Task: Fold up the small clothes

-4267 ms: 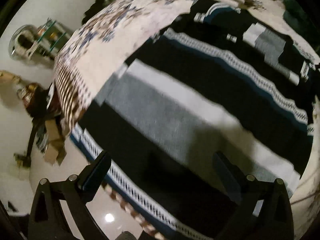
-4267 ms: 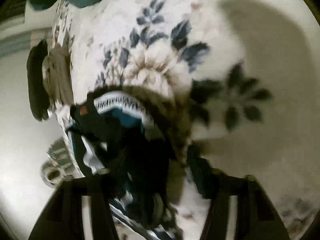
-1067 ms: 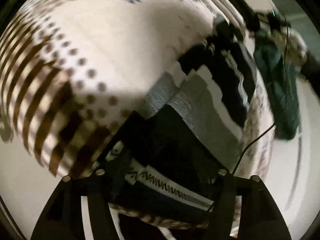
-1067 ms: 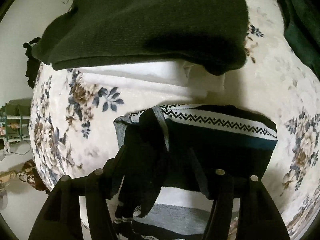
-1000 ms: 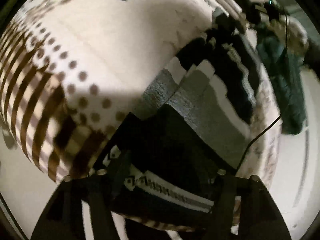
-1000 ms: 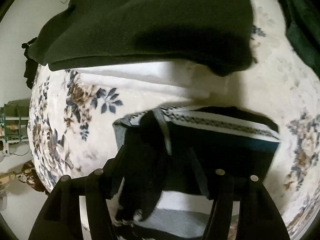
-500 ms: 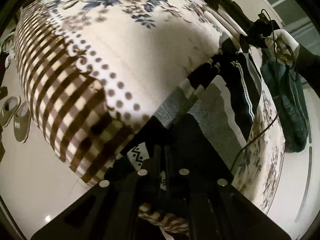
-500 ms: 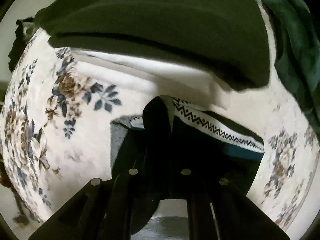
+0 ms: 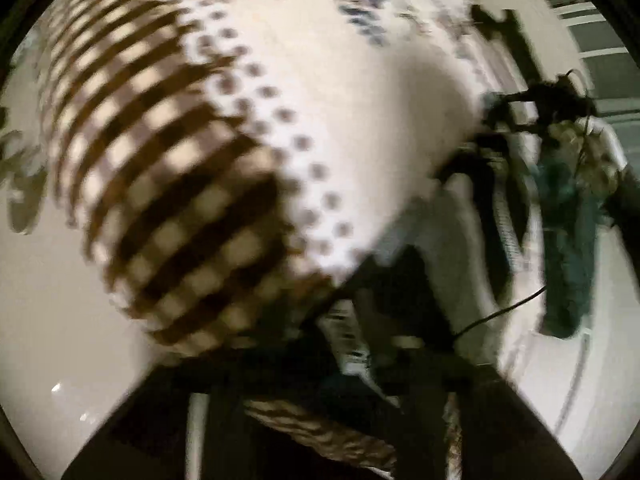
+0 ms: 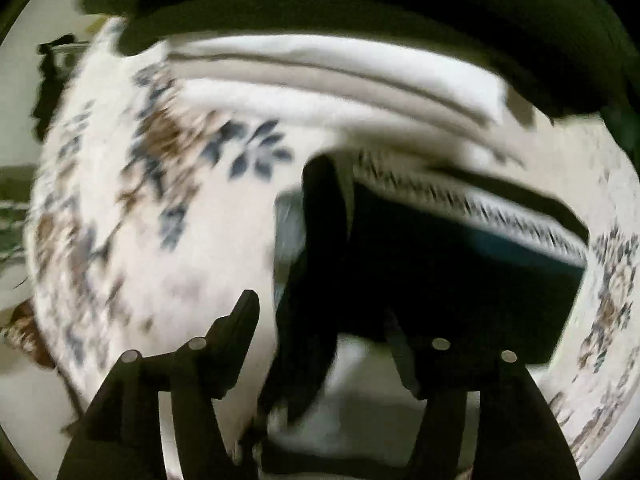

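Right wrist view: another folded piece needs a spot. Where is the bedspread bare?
The bedspread lies bare left of the striped sweater, below the white stack. A narrow strip is free right of the sweater. The top is crowded with the dark garment on the white stack.

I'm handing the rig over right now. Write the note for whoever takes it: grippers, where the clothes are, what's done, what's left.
Right gripper: open, jaws have just been opening; a dark flap of the striped sweater hangs between the fingers, not pinched.
Left gripper: view blurred, grip unclear; jaws have just been opening over the sweater's near end.
Sweater lies folded over on the floral bedspread, zigzag band on top.
Beyond it: a folded white garment under a dark green one.
Left: tuck the loose flap, tidy the fold, add it to that stack.
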A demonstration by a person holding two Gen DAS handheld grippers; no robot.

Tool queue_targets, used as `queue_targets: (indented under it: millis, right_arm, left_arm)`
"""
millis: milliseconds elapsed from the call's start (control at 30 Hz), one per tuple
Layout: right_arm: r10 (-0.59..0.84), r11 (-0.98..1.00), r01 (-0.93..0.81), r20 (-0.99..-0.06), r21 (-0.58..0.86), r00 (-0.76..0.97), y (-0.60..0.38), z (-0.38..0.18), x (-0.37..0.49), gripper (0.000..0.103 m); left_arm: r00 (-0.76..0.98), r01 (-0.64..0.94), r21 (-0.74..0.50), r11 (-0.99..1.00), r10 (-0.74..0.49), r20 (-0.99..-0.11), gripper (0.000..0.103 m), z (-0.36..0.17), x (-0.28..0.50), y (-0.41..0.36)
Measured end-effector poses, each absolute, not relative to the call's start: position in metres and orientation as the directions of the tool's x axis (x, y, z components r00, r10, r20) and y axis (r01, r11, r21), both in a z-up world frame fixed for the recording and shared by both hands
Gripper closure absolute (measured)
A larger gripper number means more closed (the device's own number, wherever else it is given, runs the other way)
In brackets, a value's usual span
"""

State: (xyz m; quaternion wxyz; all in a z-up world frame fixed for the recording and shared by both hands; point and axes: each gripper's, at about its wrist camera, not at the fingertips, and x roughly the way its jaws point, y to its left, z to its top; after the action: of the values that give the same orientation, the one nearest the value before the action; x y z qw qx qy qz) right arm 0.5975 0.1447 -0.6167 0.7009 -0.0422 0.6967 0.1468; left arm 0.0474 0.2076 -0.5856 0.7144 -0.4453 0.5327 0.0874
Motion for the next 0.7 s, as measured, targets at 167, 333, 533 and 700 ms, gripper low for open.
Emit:
queue_targets:
  millis: [167,333,533,700]
  right_arm:
    - [0.192,0.918,-0.35,-0.981,0.189,-0.027,0.095,-0.589,0.526,0.039]
    - [0.239,0.927,-0.279,-0.968,0.251,-0.077,0.017,-0.597,0.437,0.039]
    - [0.33,0.941,-0.015,-0.929,0.337,-0.169,-0.069,-0.654,0.334,0.039]
    - [0.319,0.948,0.059,-0.92,0.314,-0.228,-0.099,-0.687,0.273,0.039]
  left_arm:
    - [0.434,-0.52,-0.578,0.629,-0.388,-0.813,0.043,-0.58,0.065,0.18]
    - [0.343,-0.498,-0.478,0.724,-0.342,-0.875,0.101,-0.588,0.066,0.156]
    - [0.32,-0.536,-0.403,0.742,-0.263,-0.91,0.101,-0.572,0.041,0.167]
    - [0.244,-0.601,-0.339,0.724,-0.237,-0.94,0.1,-0.578,0.035,0.193]
